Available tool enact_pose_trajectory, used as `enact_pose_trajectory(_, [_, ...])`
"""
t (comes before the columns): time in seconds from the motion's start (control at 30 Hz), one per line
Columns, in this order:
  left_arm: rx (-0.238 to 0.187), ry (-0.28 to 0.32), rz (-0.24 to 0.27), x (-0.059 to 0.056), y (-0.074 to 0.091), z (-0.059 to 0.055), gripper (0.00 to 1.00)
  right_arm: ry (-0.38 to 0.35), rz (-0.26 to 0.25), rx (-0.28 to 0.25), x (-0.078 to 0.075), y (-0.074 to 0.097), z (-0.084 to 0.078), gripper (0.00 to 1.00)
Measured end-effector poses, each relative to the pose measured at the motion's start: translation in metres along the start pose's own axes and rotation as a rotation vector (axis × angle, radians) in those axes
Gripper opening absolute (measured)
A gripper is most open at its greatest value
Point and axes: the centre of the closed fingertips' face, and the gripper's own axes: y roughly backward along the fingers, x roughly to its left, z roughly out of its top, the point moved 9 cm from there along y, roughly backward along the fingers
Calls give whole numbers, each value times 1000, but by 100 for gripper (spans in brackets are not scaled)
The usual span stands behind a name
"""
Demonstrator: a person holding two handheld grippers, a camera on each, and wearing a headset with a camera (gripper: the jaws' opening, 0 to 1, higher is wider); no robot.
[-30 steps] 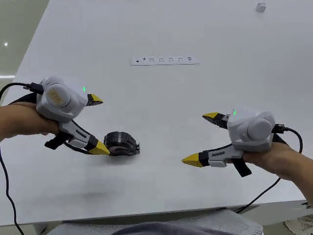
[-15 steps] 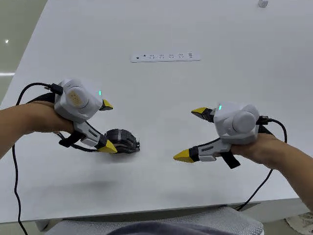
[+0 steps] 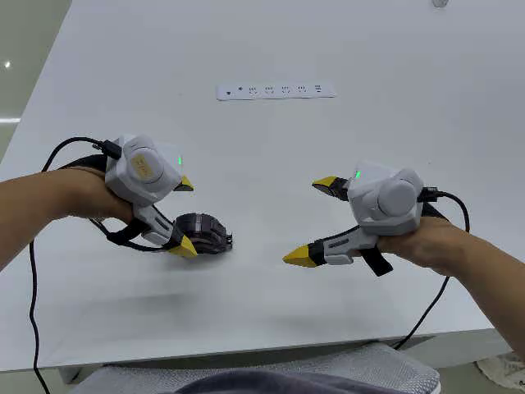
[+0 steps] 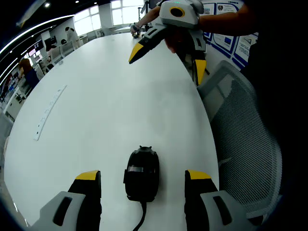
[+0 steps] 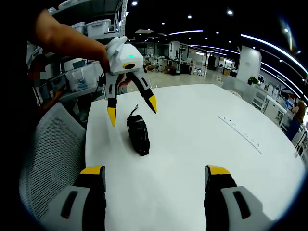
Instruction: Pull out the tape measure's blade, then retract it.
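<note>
White table, power strip at 12 o'clock. Tape at 8 o'clock between wide-open left tool jaws, ungripped. Right tool at 4 o'clock, wide open, empty.

Black round-cased plastic tape measure stands on its narrow edge on the white tabletop, about 8 o'clock from head-view centre, blade fully retracted, blade mouth toward 3 o'clock, thin black strap at the opposite end.

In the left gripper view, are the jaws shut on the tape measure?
No, the tape measure lies between the open jaws of the left gripper, untouched.
</note>
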Motion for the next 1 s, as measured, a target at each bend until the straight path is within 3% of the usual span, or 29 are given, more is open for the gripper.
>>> enact_pose_trajectory(0.2, [13, 29, -9, 2, -9, -5, 54, -6, 6, -3, 1, -4, 1, 87])
enact_pose_trajectory(0.4, [4, 38, -11, 5, -13, -7, 51, -20, 10, -8, 6, -9, 2, 86])
enact_pose_trajectory(0.73, [40, 25, -28, 4, -24, -13, 40, -29, 21, -11, 12, -19, 3, 85])
enact_pose_trajectory(1.0, [48, 37, -33, 5, -28, -14, 40, 1, 35, -2, 11, -28, 8, 83])
